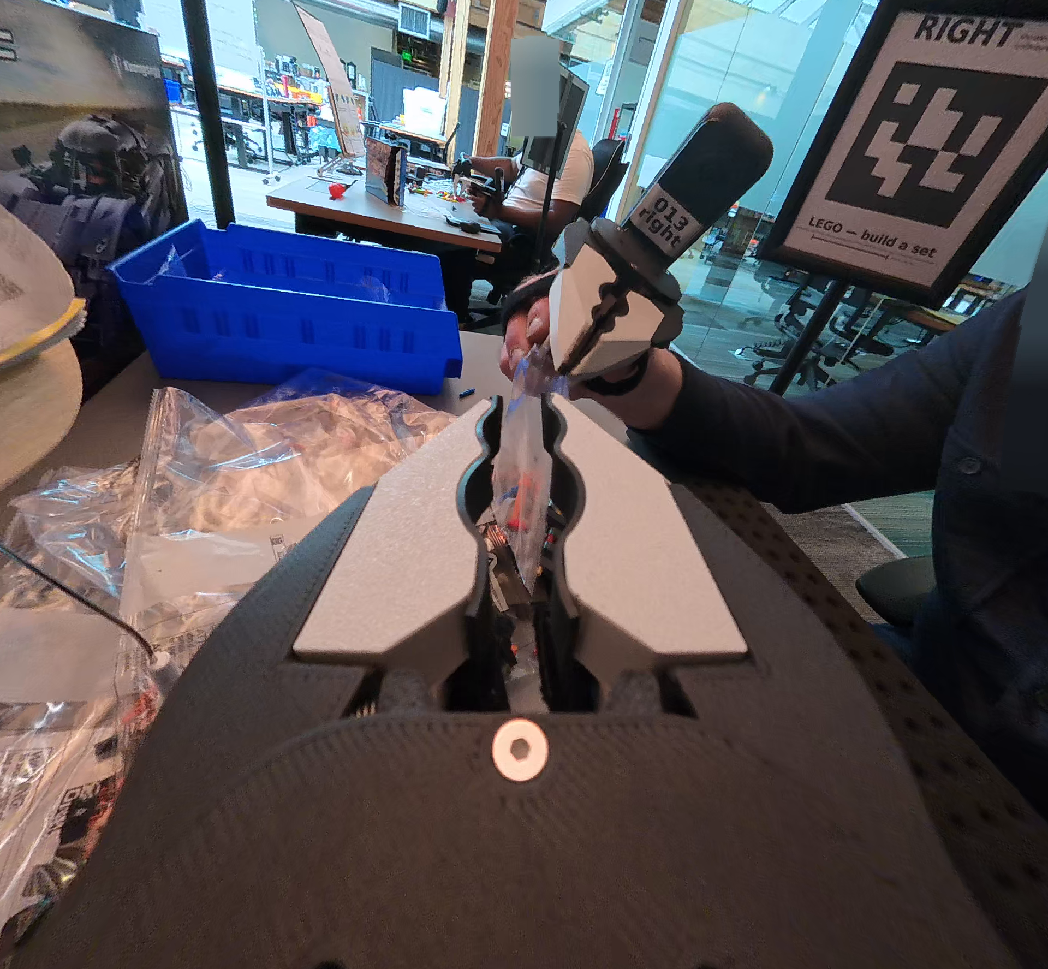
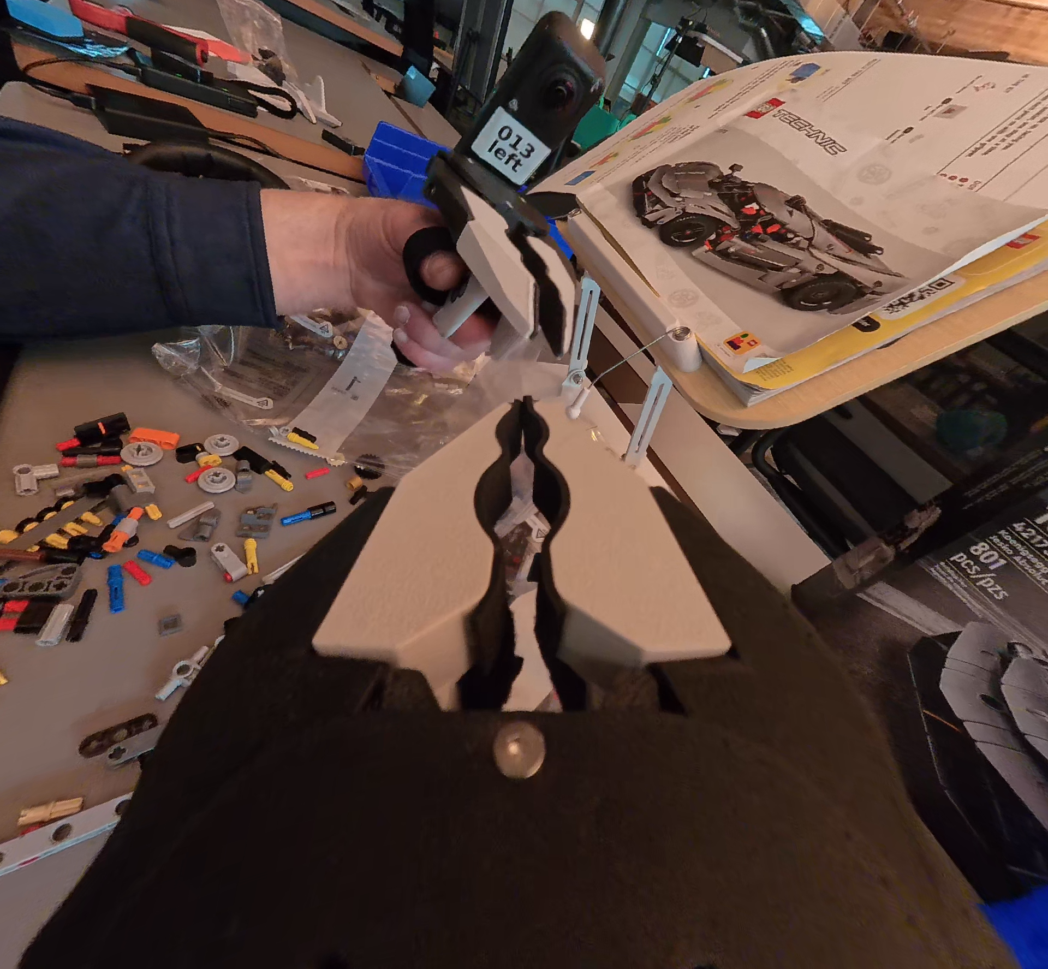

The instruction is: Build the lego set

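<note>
I have a small clear bag of parts (image 1: 522, 488) stretched between both grippers, lifted above the table. My left gripper (image 1: 520, 414) has its fingers closed on one edge of the plastic, and the right gripper (image 1: 558, 369) pinches the opposite edge from above, its fingers shut on the film as well. In the right wrist view the same bag shows as a thin sliver between my right fingers (image 2: 595, 545), with the left gripper (image 2: 533, 329) clamped just beyond.

I judge the step in hand to be opening this bag, still early in the build: nothing assembled is visible. Loose Technic pieces (image 2: 130, 516) lie scattered over the table's left part in the right wrist view, beside a larger opened bag (image 2: 295, 374). More crumpled clear bags (image 1: 227, 465) lie in front of the blue bin (image 1: 295, 306) at the table's far edge. The instruction booklet (image 2: 822, 216) sits open on its wooden stand (image 2: 754, 414) at the table's right edge.

Next I need to pull the two grips apart firmly enough to tear the seam, keeping the bag over the table so the parts fall onto it and not off its edge.
</note>
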Demonstrator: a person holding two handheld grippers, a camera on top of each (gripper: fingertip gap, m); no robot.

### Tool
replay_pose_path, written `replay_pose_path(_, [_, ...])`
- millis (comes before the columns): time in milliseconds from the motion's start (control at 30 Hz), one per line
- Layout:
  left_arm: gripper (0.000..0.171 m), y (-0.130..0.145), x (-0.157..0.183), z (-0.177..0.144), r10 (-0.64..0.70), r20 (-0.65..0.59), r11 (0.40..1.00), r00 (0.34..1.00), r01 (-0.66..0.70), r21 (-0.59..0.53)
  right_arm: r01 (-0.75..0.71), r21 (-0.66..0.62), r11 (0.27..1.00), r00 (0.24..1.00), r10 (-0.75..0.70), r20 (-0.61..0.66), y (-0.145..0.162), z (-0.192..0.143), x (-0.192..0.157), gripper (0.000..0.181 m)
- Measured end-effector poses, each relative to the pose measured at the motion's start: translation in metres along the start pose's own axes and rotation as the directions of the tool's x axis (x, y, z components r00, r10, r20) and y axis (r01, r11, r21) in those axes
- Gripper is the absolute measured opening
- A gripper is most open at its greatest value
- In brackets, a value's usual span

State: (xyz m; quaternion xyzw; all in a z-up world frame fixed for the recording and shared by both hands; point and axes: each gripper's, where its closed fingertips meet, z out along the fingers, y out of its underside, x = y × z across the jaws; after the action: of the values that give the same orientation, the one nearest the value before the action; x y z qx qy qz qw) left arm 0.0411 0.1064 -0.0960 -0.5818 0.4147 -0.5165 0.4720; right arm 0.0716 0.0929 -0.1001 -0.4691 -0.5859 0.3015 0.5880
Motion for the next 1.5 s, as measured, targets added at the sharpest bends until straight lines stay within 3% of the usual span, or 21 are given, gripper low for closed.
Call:
replay_pose_path(333, [0.021,0.001,0.008,0.012,-0.003,-0.015,0.999,1.000,0.003,-0.051,0.053,-0.047,0.997,0.997,-0.051,0.049,0.007,0.006,-0.013,0.000])
replay_pose_path(533, [0.024,0.018,0.006,0.023,0.059,0.053,0.974,0.997,-0.046,-0.221,0.081,-0.072,0.994,0.996,-0.077,0.049,0.010,0.008,-0.015,0.000])
replay_pose_path(767, [0.017,0.029,-0.001,0.027,0.109,0.123,0.937,0.986,-0.061,-0.343,0.103,-0.090,0.991,0.994,-0.099,0.052,0.013,0.010,-0.018,0.000])
replay_pose_path(1033, [0.000,0.038,-0.008,0.026,0.145,0.154,0.915,0.977,-0.073,-0.397,0.117,-0.103,0.988,0.992,-0.112,0.051,0.015,0.010,-0.019,0.000])
replay_pose_path(1500, [0.000,0.036,-0.018,0.022,0.252,0.199,0.888,0.947,-0.145,-0.436,0.111,-0.122,0.986,0.992,-0.103,0.071,0.019,0.011,-0.021,0.000])
